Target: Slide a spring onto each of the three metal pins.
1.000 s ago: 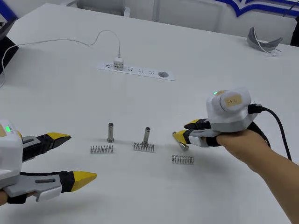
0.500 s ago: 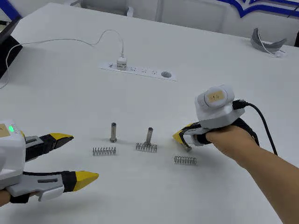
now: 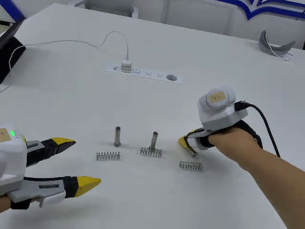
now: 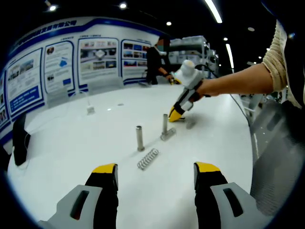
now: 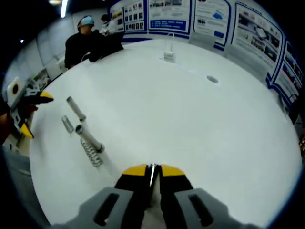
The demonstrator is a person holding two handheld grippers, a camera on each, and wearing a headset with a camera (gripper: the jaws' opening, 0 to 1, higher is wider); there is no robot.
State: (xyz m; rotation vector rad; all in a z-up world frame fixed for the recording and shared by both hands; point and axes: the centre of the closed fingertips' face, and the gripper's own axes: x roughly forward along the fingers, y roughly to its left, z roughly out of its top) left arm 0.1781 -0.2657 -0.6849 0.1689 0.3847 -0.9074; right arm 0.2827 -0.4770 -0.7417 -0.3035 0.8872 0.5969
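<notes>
Two metal pins stand upright mid-table, one at the left (image 3: 117, 136) and one to its right (image 3: 154, 140). Three springs lie flat: the left spring (image 3: 107, 155), the middle spring (image 3: 151, 152) at the second pin's foot, and the right spring (image 3: 191, 165). My right gripper (image 3: 187, 142) points down at the table, shut on the third pin (image 3: 192, 151), which slants from its tips just above the right spring. A sliver of metal (image 5: 151, 174) shows between its shut jaws. My left gripper (image 3: 76, 162) hovers open at the near left, with both upright pins (image 4: 139, 138) ahead of it.
A white power strip (image 3: 143, 74) with a plugged charger (image 3: 126, 66) and cable lies farther back. A dark screen (image 3: 8, 52) sits at the left edge, a grey curved object (image 3: 276, 45) at the far right. People stand beyond the table (image 5: 88, 40).
The right hand has rolled, so its gripper now points more downward with the pin between its jaws. The left gripper has stayed put; the camera shifted slightly.
</notes>
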